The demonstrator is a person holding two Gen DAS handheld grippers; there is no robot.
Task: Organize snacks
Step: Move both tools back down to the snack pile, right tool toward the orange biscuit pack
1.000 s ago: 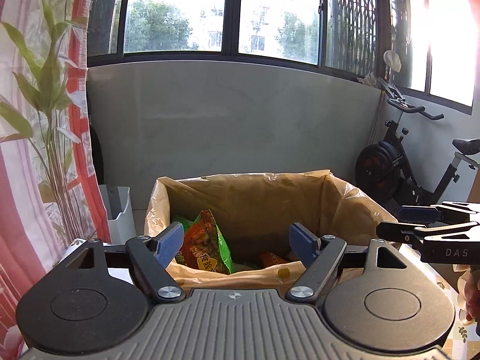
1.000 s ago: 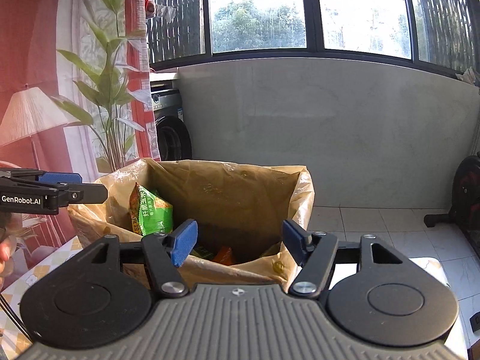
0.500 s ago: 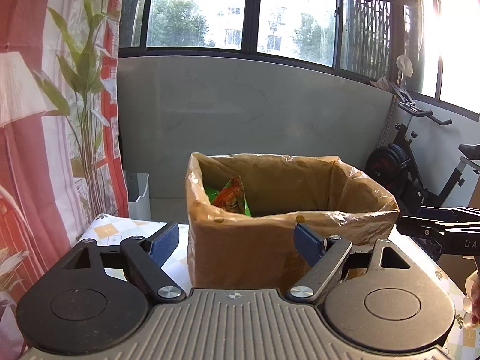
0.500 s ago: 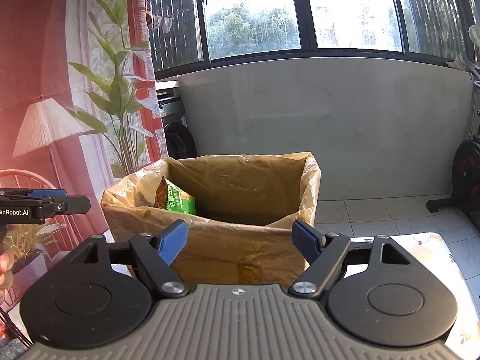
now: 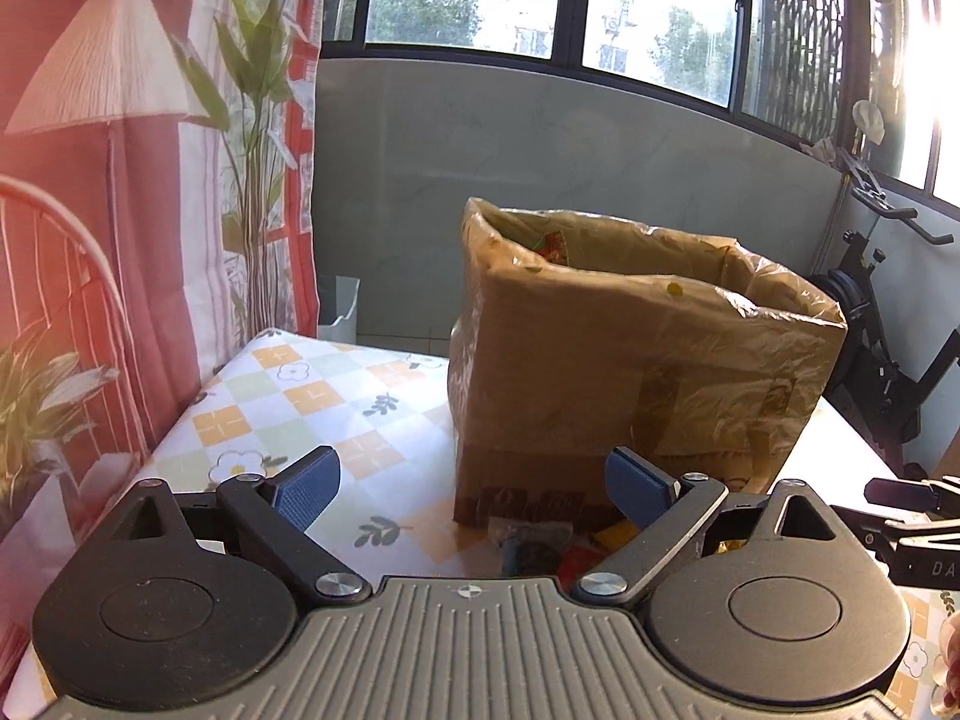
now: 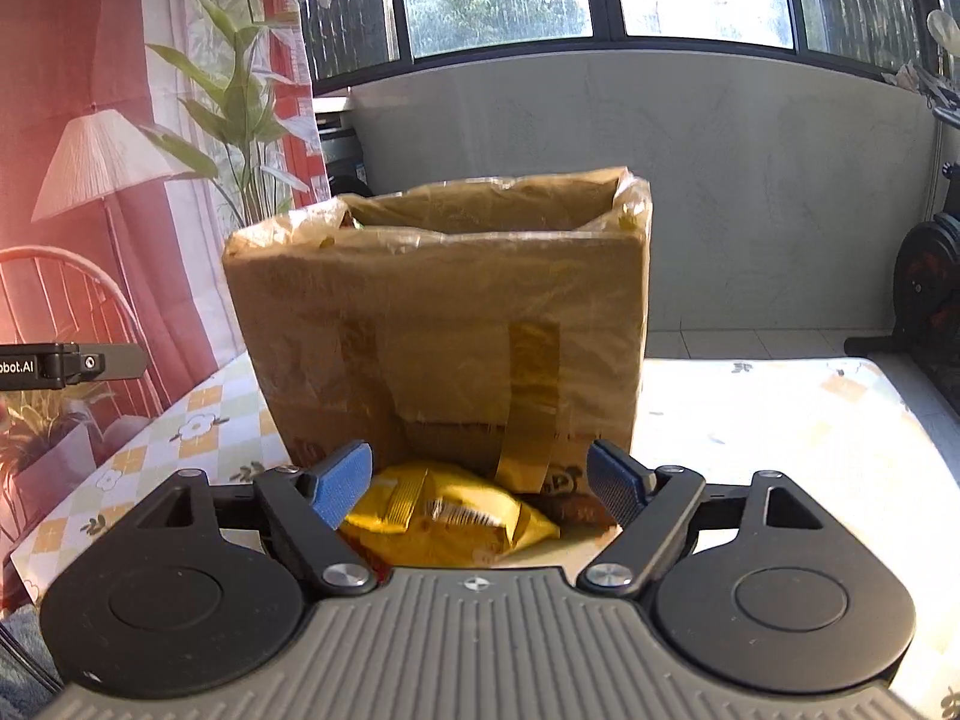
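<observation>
A brown cardboard box lined with clear plastic stands on the checked tablecloth; the tip of a red-green snack bag peeks over its rim. My left gripper hangs low before the box, its jaws still opening, nothing between them; small dark and red snack packets lie just below. In the right wrist view the same box fills the middle. My right gripper stands open over a yellow snack bag lying at the box's foot, the pads not touching it.
The floral checked tablecloth covers the table, edge at left. A red curtain with a lamp print hangs at left. An exercise bike stands at right. The other gripper's tip shows at each view's side.
Both grippers have pulled back from above the box and sunk to table height, so the box side now fills the views. Both jaws stand wider. The yellow bag has come into view.
</observation>
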